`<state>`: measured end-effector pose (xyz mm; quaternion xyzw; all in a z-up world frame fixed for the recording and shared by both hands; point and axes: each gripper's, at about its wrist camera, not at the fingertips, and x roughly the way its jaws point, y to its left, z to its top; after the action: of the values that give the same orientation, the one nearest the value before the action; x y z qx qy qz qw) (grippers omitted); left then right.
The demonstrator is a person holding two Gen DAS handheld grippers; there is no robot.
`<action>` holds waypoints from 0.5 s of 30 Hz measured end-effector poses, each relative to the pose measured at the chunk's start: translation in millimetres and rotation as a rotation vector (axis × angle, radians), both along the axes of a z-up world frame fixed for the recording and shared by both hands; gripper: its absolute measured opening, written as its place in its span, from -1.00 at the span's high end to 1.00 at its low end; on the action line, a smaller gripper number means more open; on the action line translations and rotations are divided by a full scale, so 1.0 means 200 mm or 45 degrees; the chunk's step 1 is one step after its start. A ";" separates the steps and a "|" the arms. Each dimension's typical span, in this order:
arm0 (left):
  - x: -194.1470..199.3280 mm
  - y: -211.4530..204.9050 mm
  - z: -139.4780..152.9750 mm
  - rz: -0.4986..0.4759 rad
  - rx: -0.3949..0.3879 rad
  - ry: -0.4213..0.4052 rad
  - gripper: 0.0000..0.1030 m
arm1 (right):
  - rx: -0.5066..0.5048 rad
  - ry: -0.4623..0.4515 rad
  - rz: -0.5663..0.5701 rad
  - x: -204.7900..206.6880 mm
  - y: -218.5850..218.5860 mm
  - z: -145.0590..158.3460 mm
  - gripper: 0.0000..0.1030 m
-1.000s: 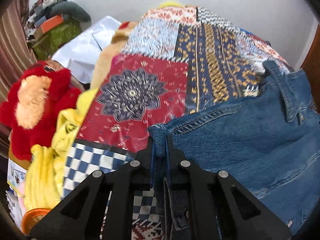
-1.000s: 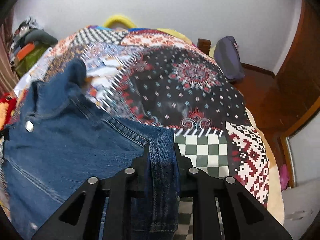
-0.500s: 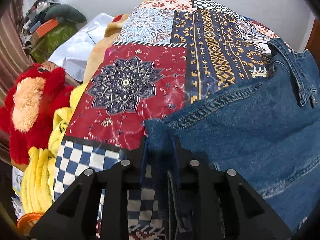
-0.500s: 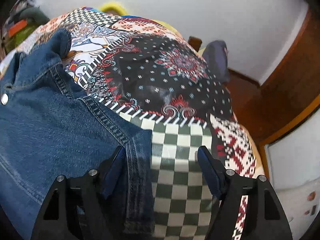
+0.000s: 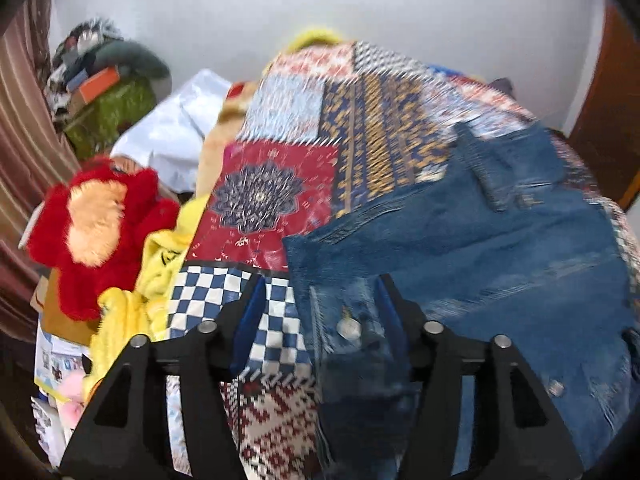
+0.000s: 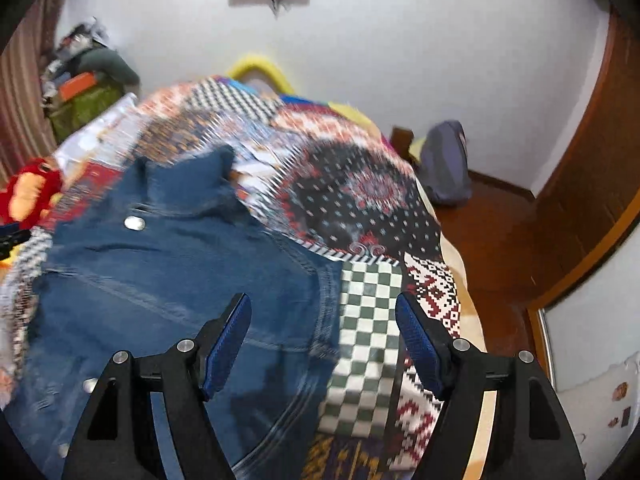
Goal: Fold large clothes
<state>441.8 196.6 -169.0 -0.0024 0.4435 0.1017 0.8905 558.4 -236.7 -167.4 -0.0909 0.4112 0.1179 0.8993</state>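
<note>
Denim jacket [image 6: 168, 280] lies spread on the patchwork bedspread [image 6: 360, 200], collar toward the far edge, so I can fold it flat; my left gripper [image 5: 320, 300] is opening over its near corner, my right gripper [image 6: 324, 320] spread, gripping nothing

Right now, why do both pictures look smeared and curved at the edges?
Left wrist view: motion blur smears the denim jacket and patchwork bedspread; only the gripper stays sharp. Right wrist view: the same smear, and the fisheye lens bends the wooden door frame and darkens the corners.
</note>
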 end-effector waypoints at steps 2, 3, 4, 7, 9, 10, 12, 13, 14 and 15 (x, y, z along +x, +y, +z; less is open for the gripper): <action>-0.08 -0.05 0.09 -0.024 0.014 -0.041 -0.25 | 0.023 -0.028 0.016 -0.09 0.01 0.08 -0.55; -0.13 -0.08 0.13 -0.039 0.021 -0.064 -0.33 | 0.037 -0.046 0.029 -0.16 0.01 0.13 -0.58; -0.17 -0.10 0.17 -0.050 0.023 -0.081 -0.41 | 0.044 -0.057 0.035 -0.20 0.01 0.15 -0.62; -0.31 -0.16 0.26 -0.066 0.009 -0.138 -0.58 | 0.060 -0.090 0.066 -0.35 0.02 0.24 -0.64; -0.40 -0.18 0.31 -0.073 -0.016 -0.167 -0.66 | 0.070 -0.102 0.091 -0.46 0.02 0.28 -0.66; -0.45 -0.19 0.33 -0.073 -0.031 -0.183 -0.71 | 0.073 -0.107 0.099 -0.52 0.02 0.29 -0.68; -0.54 -0.21 0.34 -0.065 -0.059 -0.205 -0.76 | 0.078 -0.118 0.107 -0.61 0.02 0.30 -0.76; -0.60 -0.21 0.34 -0.059 -0.082 -0.212 -0.79 | 0.081 -0.125 0.111 -0.67 0.02 0.31 -0.79; -0.63 -0.21 0.34 -0.054 -0.097 -0.211 -0.79 | 0.081 -0.130 0.115 -0.72 0.02 0.31 -0.79; -0.68 -0.21 0.33 -0.047 -0.111 -0.206 -0.79 | 0.083 -0.133 0.121 -0.78 0.02 0.31 -0.80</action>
<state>306.4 154.1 -102.6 -0.0411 0.3741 0.0652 0.9242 402.4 -233.3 -106.3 -0.0870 0.3549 0.1688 0.9154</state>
